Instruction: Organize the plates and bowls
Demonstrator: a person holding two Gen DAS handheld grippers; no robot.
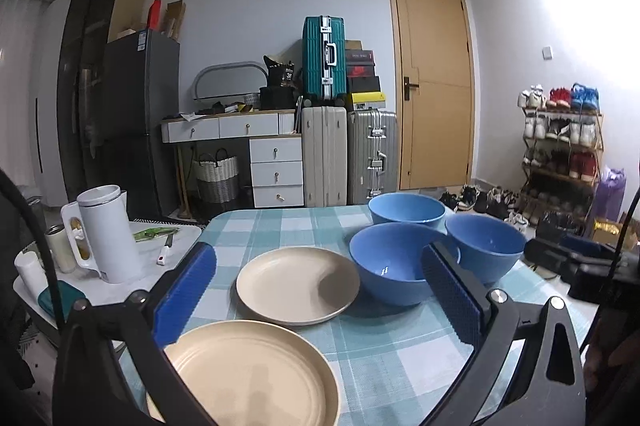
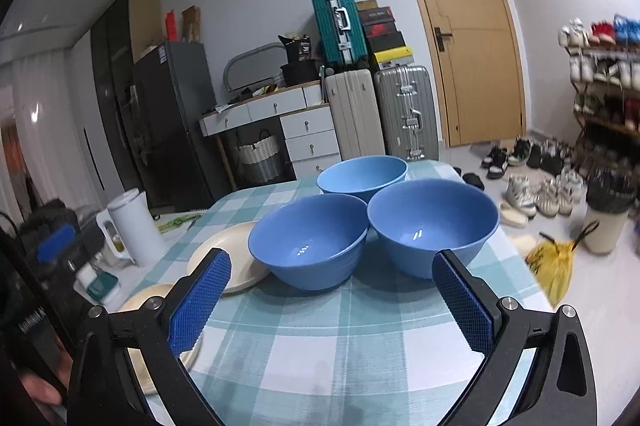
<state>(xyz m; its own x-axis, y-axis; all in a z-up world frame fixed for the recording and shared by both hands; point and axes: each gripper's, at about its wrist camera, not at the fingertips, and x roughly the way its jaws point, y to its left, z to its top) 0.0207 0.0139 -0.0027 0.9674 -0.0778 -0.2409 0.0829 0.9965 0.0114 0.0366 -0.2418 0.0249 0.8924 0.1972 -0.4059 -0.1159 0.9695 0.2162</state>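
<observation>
Here both claws, left claw (image 1: 320,300) and right claw (image 2: 332,296), gape wide above plates and bowls

Cool, even indoor light. Strong glare whitens the wall (image 1: 580,6) up and right of the fingers in the left view. Soft shadows lie under the bowls (image 2: 310,240) ahead of the fingers. Fisheye bending curves the door (image 2: 468,30); corners go black. The shoes (image 2: 556,186) at the right view's right edge smear.
</observation>
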